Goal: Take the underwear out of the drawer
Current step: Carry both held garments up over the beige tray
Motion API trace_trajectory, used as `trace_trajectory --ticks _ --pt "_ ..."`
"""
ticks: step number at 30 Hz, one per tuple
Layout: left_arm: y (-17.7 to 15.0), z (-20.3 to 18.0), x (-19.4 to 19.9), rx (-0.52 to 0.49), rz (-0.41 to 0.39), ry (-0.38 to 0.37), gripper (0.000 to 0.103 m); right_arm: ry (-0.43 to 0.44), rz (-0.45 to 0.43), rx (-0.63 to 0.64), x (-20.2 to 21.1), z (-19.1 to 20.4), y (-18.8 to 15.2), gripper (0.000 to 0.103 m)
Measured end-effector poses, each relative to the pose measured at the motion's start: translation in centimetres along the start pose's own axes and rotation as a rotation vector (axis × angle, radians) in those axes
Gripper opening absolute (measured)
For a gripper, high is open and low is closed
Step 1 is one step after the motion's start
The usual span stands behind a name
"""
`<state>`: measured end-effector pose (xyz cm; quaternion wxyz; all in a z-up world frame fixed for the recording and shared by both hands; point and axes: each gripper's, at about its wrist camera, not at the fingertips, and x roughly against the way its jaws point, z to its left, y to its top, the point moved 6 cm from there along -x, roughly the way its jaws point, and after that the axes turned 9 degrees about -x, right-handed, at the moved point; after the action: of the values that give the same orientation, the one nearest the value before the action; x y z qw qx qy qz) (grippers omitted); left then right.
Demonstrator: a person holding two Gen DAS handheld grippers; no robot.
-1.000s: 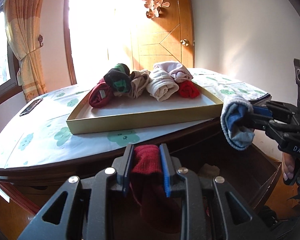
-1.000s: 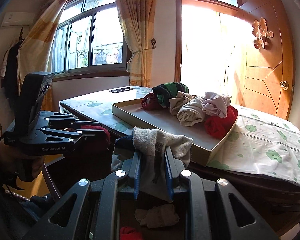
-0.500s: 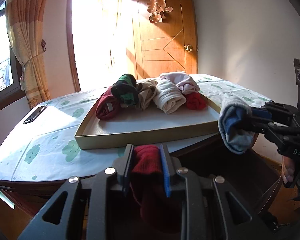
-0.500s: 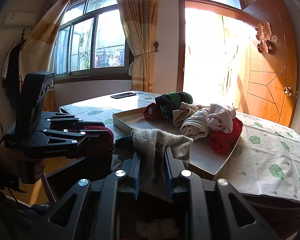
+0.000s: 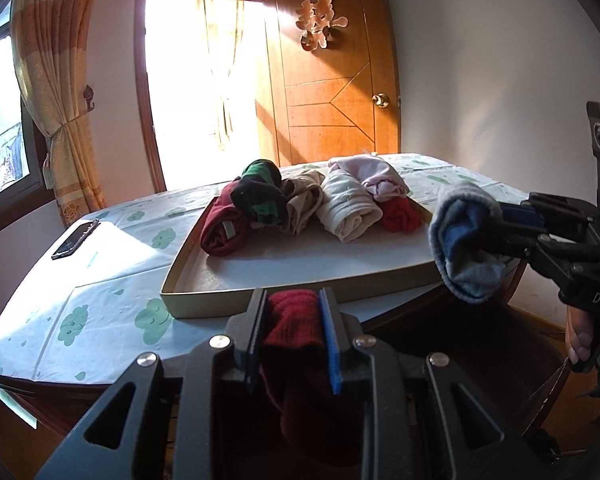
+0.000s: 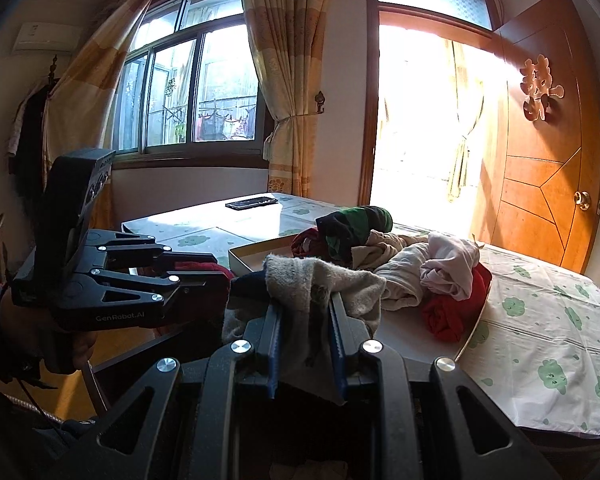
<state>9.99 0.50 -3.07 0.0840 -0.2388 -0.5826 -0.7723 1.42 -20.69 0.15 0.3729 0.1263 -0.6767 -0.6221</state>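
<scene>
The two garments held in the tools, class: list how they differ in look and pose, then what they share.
1. The left tool grips a dark red garment; the right tool grips a grey and blue garment.
2. The dark red garment hangs down below its tool; the grey and blue garment bunches above and ahead of its tool.
Shared: both are soft cloth, clamped, held near the gold tray.

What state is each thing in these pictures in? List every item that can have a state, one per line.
left gripper: shut on a dark red garment.
right gripper: shut on a grey and blue garment.
shallow tray: open-topped, on the table, holding rolled garments at its far end.
wooden door: swung open against the wall.
curtain: tied back.
</scene>
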Motion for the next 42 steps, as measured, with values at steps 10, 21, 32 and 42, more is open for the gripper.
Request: trace_trajectory --ticks 10,21,32,42 --pt "0.7 1.2 -1.2 -0.003 0.018 0.006 0.024 0.024 0.002 -0.018 -1.2 0.1 1.4 0.023" --pt "1.7 2.5 -2.9 -0.021 0.041 0.022 0.024 0.032 0.014 -0.037 -3.2 -0.4 2.9 0.023" --pt "2.6 4.1 -4.4 -0.032 0.063 0.041 0.024 0.025 0.027 -0.044 -5.1 -0.8 3.8 0.023" --pt "3.3 4.9 -6.1 -0.037 0.094 0.041 0.024 0.015 0.054 -0.050 -7.0 -0.8 4.3 0.023"
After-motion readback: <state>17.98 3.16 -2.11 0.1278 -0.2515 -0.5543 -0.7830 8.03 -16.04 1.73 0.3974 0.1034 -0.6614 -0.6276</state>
